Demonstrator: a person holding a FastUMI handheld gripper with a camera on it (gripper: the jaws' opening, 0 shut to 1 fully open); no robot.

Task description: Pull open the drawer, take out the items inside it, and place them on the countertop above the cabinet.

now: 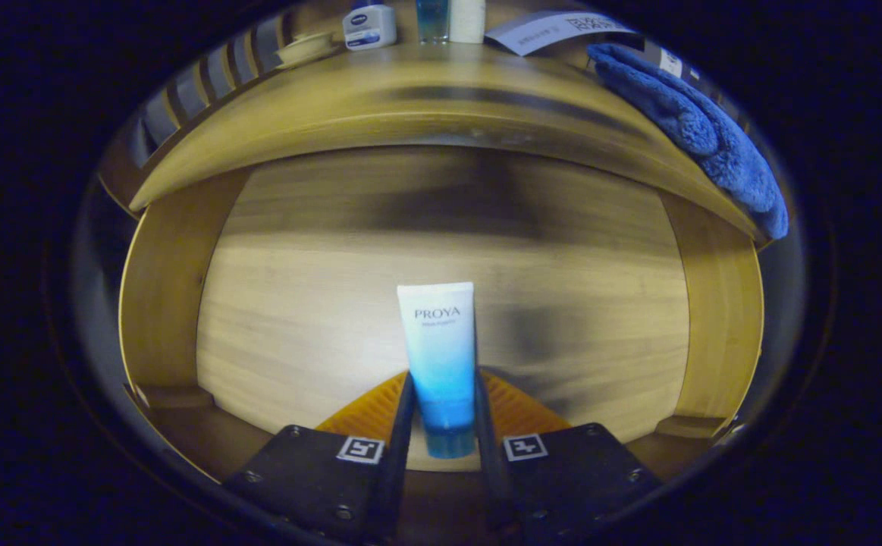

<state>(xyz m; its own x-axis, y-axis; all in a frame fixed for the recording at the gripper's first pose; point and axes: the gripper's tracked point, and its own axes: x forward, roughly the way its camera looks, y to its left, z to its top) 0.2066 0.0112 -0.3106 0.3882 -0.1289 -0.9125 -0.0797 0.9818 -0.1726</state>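
Inside the open wooden drawer (441,250), bare floor spreading either side and beyond, the gripper (444,398) clamps a blue-white cosmetic tube (438,356) lengthwise between its fingers, cap end nearest them.

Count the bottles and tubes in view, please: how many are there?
4. The white-and-blue tube is clamped in the gripper over the open drawer. On the countertop beyond: a white bottle, a blue bottle, a white container. Others may be hidden.
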